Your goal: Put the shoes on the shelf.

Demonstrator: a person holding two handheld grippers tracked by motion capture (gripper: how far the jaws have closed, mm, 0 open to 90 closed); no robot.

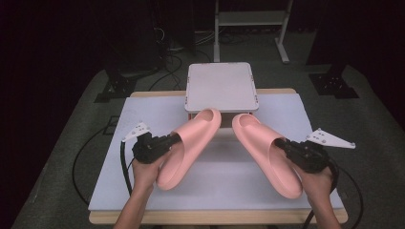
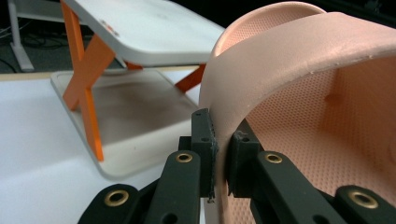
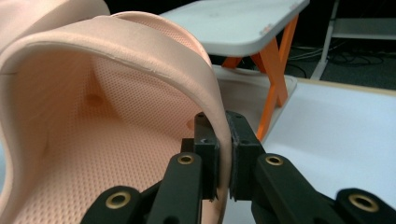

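Slippers (image 1: 191, 145) in hand-held grippers (image 1: 173, 140)

We see a wooden table (image 1: 217, 217) covered with a white sheet (image 1: 148, 114). At its far edge, ahead of both grippers, stands a small white rack (image 1: 222, 86) with two shelves on crossed orange legs (image 2: 86, 79). Under the table lies a grey carpet (image 1: 62, 138), with black cables (image 1: 165, 64) on it to the left of the rack. Behind the rack we see a white metal frame (image 1: 250, 19). Black stand feet (image 1: 334, 83) rest on the carpet at both sides. The room behind is dark.
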